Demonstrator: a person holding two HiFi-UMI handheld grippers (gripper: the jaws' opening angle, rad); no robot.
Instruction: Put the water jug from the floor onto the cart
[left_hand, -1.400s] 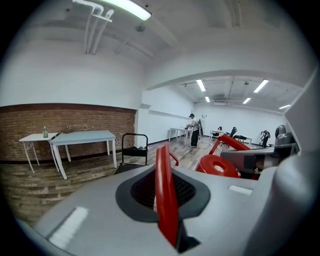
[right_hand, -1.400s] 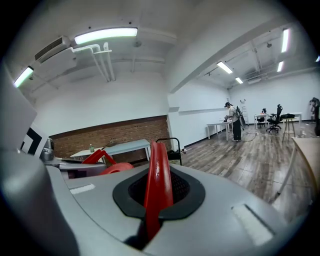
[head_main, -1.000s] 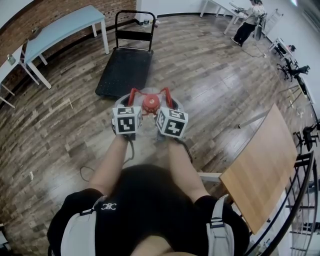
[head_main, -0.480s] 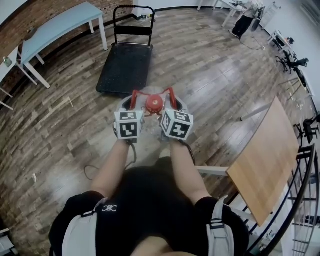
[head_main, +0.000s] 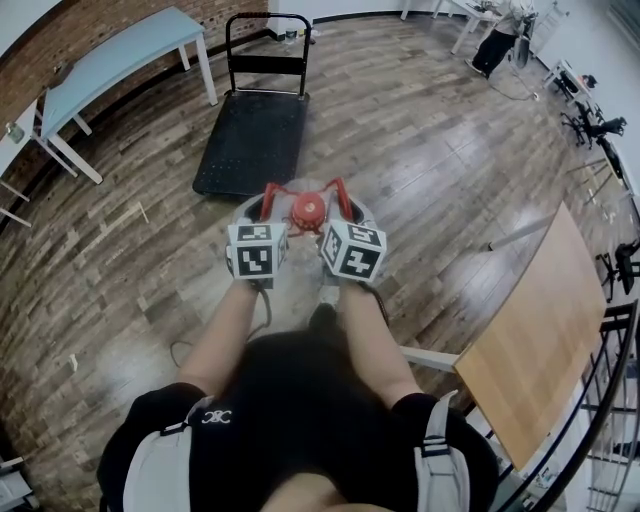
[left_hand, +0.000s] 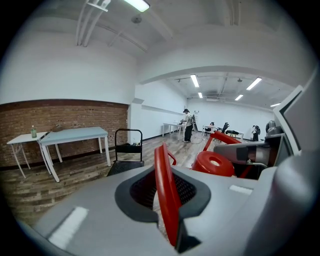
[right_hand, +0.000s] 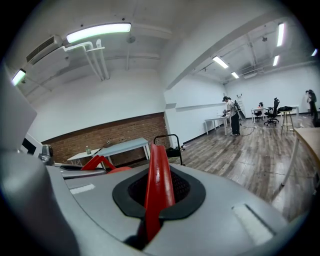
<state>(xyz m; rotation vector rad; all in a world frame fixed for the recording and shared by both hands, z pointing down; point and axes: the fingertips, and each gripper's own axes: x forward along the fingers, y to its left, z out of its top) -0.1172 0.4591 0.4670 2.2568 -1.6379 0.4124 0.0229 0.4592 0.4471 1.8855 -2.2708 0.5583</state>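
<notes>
The left claw (head_main: 265, 210) is clamped on the left red handle (left_hand: 167, 200), its jaws pinching the thin loop. Between the two claws sits the water jug (head_main: 303, 232) with its red cap (head_main: 305, 207). The right claw (head_main: 340, 208) is clamped the same way on the right red handle (right_hand: 158, 185). The jug appears to hang from these two grips clear of the wooden floor (head_main: 430, 150), just in front of the person and near the close end of the cart (head_main: 250, 140), whose black deck is bare. So the pick-up looks done. What is left is to carry the jug over the deck, lower it there and let go of both handles. Counted from the left: one pale blue tabletop (head_main: 120, 55), one cart, two claws, one jug with one cap and two handles, and one wooden tabletop (head_main: 530, 340) at the right edge.
</notes>
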